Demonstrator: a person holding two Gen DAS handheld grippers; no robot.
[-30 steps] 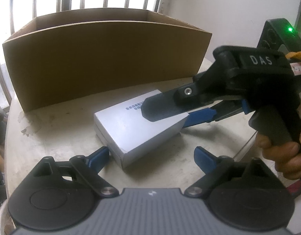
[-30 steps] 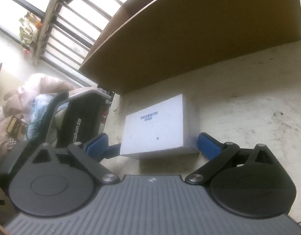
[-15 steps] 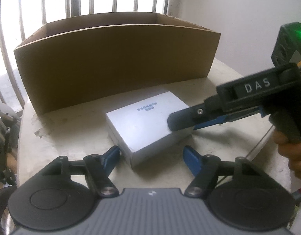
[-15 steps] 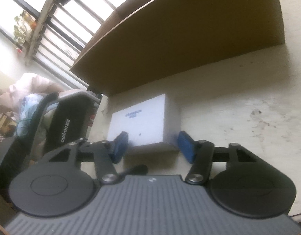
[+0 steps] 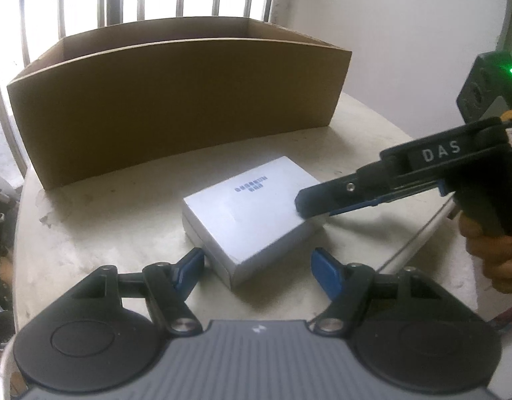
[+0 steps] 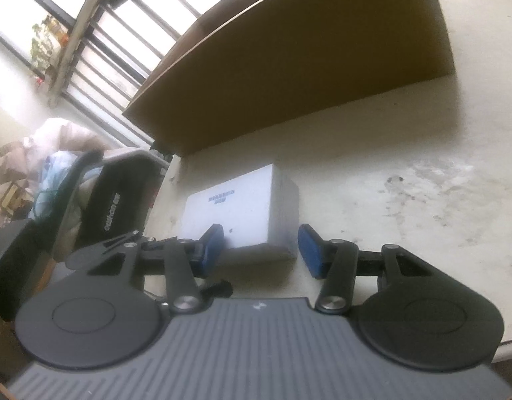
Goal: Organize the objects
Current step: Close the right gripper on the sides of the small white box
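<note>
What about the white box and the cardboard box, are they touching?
Apart. The left wrist view shows a strip of bare table between the white box and the cardboard box.

A round, pale, stained table point(image 5: 89, 220) carries two things: a long open cardboard box point(image 5: 175, 106) toward twelve o'clock, and a small white box point(image 5: 249, 213) lying flat near the centre, apart from it.

I count one white box point(image 5: 252, 213), lying on one round table point(image 5: 99, 220). One brown cardboard carton point(image 5: 175, 106) stands at the far side. I have two grippers, left gripper point(image 5: 259, 270) near, right gripper point(image 6: 259, 250) from the right.
</note>
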